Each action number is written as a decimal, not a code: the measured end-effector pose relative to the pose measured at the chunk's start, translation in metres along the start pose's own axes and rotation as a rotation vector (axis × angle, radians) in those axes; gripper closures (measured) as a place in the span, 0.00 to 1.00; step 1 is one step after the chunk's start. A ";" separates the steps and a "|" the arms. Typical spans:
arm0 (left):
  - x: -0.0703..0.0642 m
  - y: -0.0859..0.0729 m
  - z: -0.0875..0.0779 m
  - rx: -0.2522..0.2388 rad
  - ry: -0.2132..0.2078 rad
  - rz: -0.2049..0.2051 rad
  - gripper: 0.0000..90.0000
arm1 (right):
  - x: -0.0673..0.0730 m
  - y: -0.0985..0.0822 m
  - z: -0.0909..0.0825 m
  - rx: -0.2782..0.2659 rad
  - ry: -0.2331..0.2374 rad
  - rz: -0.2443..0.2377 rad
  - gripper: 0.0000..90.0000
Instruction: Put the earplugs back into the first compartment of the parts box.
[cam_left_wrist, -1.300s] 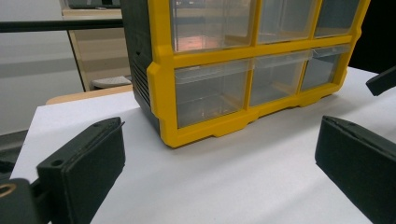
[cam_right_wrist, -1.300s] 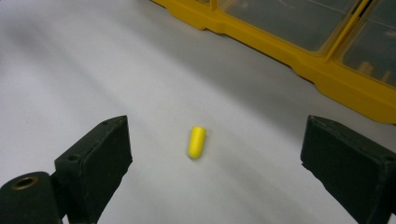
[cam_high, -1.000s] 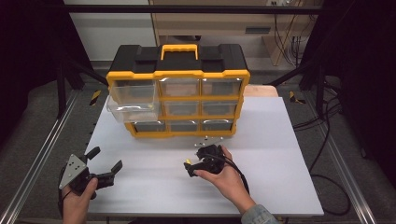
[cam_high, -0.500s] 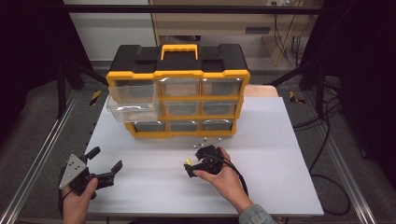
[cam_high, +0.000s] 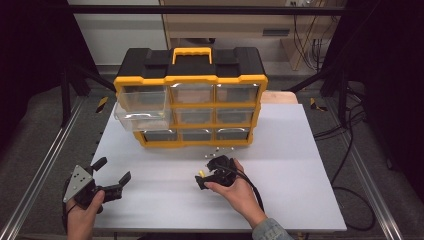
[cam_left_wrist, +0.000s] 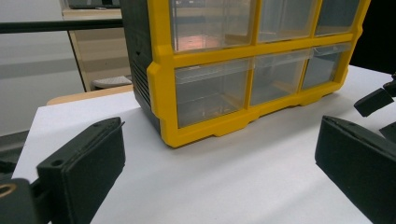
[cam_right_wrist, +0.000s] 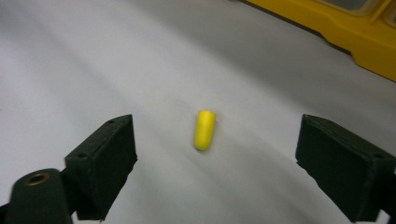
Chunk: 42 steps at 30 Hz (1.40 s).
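Observation:
A small yellow plug lies on the white table, between the two wide-apart jaws of my right gripper, which touch nothing. From above, the plug sits at the tip of that gripper, just in front of the yellow and black drawer organizer. One clear drawer at the left of the organizer's middle row is pulled out. My left gripper rests open and empty near the table's front left corner. It faces the organizer's lower drawers.
Several tiny pale pieces lie on the table right before the organizer's base. The white tabletop stretches to the right of my right hand. Metal rails flank the table. The right gripper's tip shows at the edge of the left gripper view.
My right gripper has crept slightly to the left over the yellow plug. The left gripper and the organizer have not moved.

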<state>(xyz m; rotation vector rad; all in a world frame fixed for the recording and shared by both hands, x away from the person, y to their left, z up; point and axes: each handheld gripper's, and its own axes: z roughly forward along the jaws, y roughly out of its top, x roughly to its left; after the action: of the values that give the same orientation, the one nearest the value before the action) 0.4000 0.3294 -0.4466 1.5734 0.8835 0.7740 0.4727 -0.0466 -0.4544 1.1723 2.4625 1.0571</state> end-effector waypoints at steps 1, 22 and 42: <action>0.000 0.000 0.000 0.001 0.000 0.003 0.02 | 0.000 0.000 0.000 0.000 -0.002 0.000 0.16; 0.000 0.000 0.000 0.001 -0.002 0.005 0.02 | -0.001 0.002 0.016 0.014 0.023 -0.015 0.71; 0.000 0.000 0.000 0.001 -0.003 0.003 0.02 | 0.001 0.000 0.024 0.025 0.022 -0.064 0.90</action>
<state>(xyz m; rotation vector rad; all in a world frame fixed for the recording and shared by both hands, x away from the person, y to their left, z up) 0.4000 0.3290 -0.4466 1.5771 0.8795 0.7733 0.4826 -0.0337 -0.4716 1.0875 2.5196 1.0300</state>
